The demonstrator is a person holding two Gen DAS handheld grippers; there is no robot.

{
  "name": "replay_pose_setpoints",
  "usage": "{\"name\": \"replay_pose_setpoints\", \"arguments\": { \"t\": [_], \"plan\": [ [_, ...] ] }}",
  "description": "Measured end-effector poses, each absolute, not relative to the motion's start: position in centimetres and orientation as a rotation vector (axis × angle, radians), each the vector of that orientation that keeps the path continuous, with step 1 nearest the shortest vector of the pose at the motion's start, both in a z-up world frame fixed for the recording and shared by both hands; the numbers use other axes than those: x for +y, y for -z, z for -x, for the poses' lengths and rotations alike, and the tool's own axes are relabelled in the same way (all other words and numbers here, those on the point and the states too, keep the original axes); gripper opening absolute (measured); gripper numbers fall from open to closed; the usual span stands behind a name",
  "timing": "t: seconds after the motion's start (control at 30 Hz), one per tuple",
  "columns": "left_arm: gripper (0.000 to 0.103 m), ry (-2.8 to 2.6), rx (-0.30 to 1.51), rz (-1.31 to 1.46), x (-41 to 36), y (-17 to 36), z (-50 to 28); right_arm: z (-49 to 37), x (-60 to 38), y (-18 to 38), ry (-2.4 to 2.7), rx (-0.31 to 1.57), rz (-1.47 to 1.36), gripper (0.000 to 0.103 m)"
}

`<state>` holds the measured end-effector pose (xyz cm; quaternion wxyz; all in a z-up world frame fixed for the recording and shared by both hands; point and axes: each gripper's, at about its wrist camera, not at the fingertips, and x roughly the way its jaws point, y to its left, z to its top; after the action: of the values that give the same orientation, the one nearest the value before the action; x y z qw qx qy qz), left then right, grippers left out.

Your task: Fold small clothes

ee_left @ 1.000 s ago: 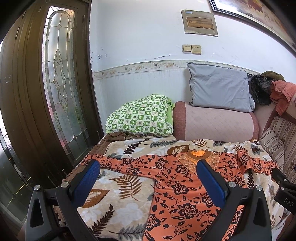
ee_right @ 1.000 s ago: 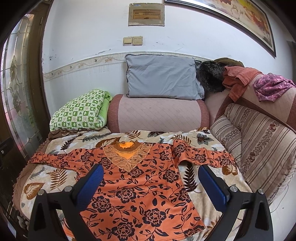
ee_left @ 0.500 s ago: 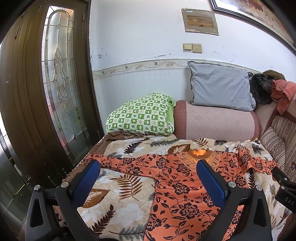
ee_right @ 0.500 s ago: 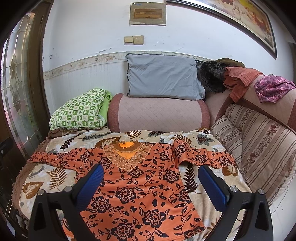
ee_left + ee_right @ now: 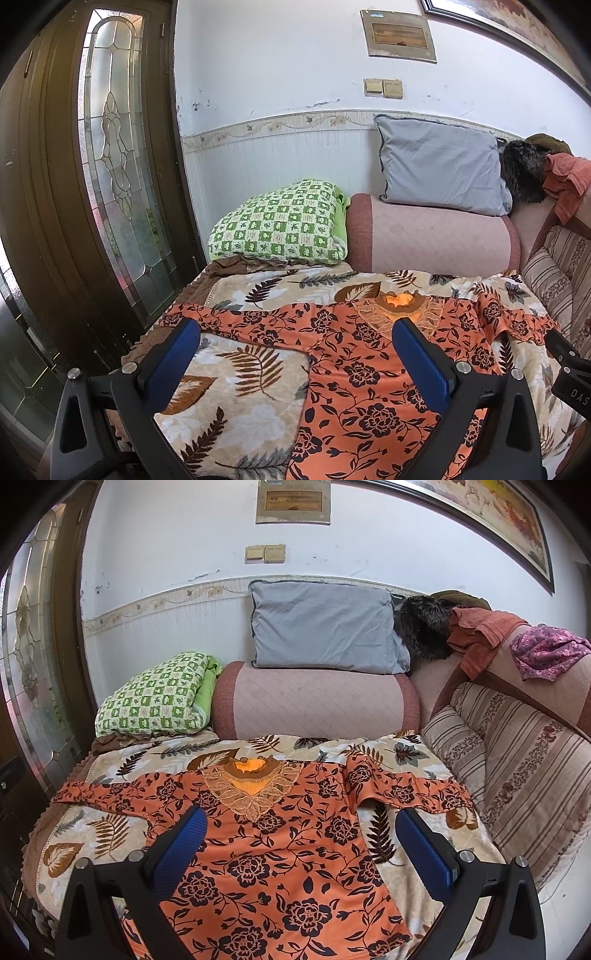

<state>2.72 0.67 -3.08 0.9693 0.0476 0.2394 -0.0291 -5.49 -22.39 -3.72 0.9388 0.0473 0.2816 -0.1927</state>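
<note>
An orange long-sleeved top with black flowers and a lace collar [image 5: 273,853] lies flat, face up, on a leaf-patterned blanket [image 5: 110,827], sleeves spread to both sides. It also shows in the left wrist view [image 5: 362,380]. My left gripper [image 5: 295,362] is open and empty, held above the top's left side and the blanket. My right gripper [image 5: 299,845] is open and empty, held above the middle of the top. Neither touches the cloth.
A green checked pillow [image 5: 155,698], a pink bolster [image 5: 314,705] and a grey pillow [image 5: 325,624] line the back. A striped sofa back [image 5: 517,760] with draped clothes [image 5: 546,653] is at the right. A dark wooden door with glass [image 5: 110,177] stands left.
Both views have shifted only slightly. The top and both open grippers stay as they were.
</note>
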Motion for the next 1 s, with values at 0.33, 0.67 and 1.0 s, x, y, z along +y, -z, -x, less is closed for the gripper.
{"name": "replay_pose_setpoints", "arguments": {
  "t": [0.33, 0.67, 1.0],
  "plan": [
    [0.103, 0.053, 0.506, -0.105, 0.5, 4.2, -4.2, 4.2, -23.2, 5.2, 0.399, 0.599, -0.103, 0.103],
    [0.103, 0.073, 0.736, -0.137, -2.2, 11.3, -11.1, 4.3, -32.8, 11.4, 0.531, 0.668, -0.197, 0.103],
    [0.103, 0.067, 0.808, -0.135, -7.9, 19.3, -19.5, 0.2, -51.1, 20.5, 0.507, 0.801, -0.529, 0.103]
  ]
}}
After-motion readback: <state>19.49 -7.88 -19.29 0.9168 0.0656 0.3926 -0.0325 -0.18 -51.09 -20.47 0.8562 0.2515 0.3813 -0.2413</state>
